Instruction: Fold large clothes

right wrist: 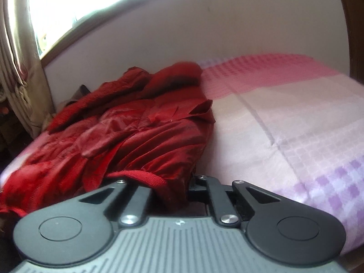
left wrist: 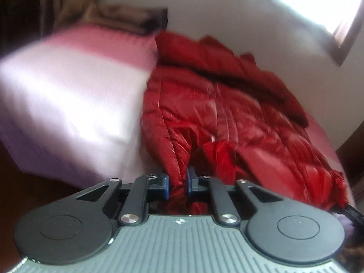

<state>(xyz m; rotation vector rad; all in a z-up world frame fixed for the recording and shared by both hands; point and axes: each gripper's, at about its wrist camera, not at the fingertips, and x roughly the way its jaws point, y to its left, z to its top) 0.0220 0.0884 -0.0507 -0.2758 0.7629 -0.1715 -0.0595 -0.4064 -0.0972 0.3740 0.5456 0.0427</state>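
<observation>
Both claws clamped on the coat (left wrist: 227,113), lying bunched at the bed's (left wrist: 68,91) near edge: left claw (left wrist: 178,183) pinches a thin ridge, right claw (right wrist: 177,188) buried. Slick fabric may slip out mid-lift.

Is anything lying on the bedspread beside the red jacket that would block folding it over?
Nothing visible does. The left tool is already shut on the red jacket, and the right tool grips its hem too. The checked bedspread next to the jacket shows only bare cloth.
</observation>
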